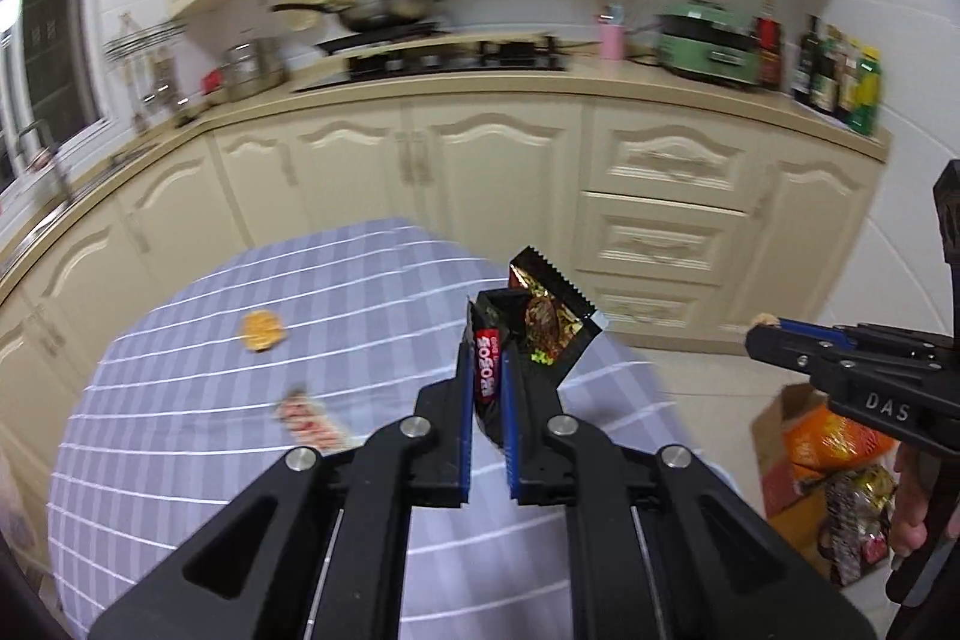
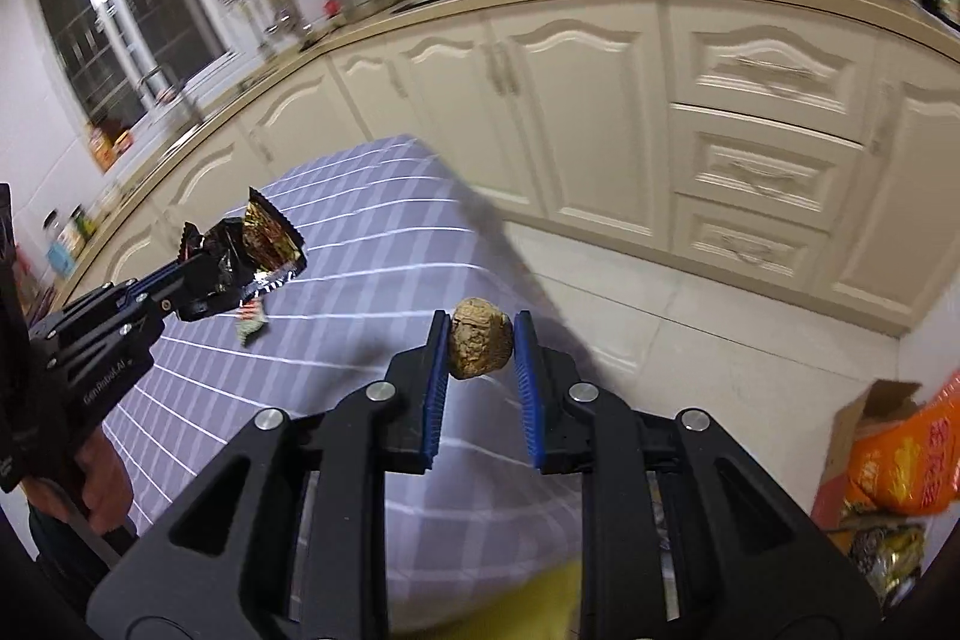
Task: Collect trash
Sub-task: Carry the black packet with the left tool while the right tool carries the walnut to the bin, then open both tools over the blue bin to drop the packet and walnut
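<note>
Table (image 1: 210, 460): covered by a lilac cloth with white checks.
Cabinets (image 1: 492, 178): cream doors and drawers with carved panels, under a beige worktop.
Stove (image 1: 456, 58): black, on the worktop, with a steel wok (image 1: 384, 7) on it.
Pink cup (image 1: 612, 37): right of the stove, holding utensils.
Green cooker (image 1: 708, 43): beside the cup.
Bottles (image 1: 834, 70): grouped at the worktop's right end.
Window (image 2: 120, 16): dark, above the sink.
Floor (image 2: 690, 340): pale tiles.

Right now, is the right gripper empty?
No, the right gripper is shut on a brown lump pinched between its blue pads.
</note>
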A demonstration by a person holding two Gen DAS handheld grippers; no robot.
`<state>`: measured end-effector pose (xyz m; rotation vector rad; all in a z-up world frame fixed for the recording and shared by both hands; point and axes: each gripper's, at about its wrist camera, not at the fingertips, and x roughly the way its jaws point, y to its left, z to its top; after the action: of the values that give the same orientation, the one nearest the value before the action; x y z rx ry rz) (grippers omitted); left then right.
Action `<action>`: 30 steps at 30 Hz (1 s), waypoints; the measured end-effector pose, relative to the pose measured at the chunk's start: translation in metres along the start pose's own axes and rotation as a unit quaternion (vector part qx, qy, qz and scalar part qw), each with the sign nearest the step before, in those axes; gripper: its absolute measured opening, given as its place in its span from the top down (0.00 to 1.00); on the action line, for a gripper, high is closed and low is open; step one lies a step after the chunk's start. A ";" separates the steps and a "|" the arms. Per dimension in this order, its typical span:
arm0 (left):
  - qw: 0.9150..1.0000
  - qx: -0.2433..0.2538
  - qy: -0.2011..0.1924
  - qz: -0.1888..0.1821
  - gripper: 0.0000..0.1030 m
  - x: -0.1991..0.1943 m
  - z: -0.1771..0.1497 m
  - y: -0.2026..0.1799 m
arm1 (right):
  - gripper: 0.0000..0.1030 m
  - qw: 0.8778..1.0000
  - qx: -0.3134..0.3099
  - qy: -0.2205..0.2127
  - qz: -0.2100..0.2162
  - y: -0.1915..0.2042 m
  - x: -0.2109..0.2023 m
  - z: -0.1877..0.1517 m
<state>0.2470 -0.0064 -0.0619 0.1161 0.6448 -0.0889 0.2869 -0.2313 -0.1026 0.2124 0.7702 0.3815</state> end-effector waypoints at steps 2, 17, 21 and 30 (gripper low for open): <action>1.000 0.009 0.002 -0.022 0.92 0.002 0.000 -0.028 | 0.79 1.000 0.014 -0.004 -0.012 -0.022 -0.013 -0.008; 0.975 0.111 0.088 -0.169 0.92 0.051 -0.044 -0.233 | 0.79 0.984 0.131 0.004 -0.118 -0.171 -0.079 -0.086; 0.969 0.118 0.129 -0.173 0.90 0.079 -0.058 -0.264 | 0.79 0.977 0.165 0.024 -0.134 -0.202 -0.078 -0.111; 0.966 0.120 0.169 -0.154 0.71 0.115 -0.055 -0.272 | 0.79 0.971 0.192 0.075 -0.121 -0.225 -0.043 -0.123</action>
<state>0.2736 -0.2736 -0.1966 0.2681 0.9901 -0.4554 0.2296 -0.4483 -0.2345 0.4503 1.0040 0.0128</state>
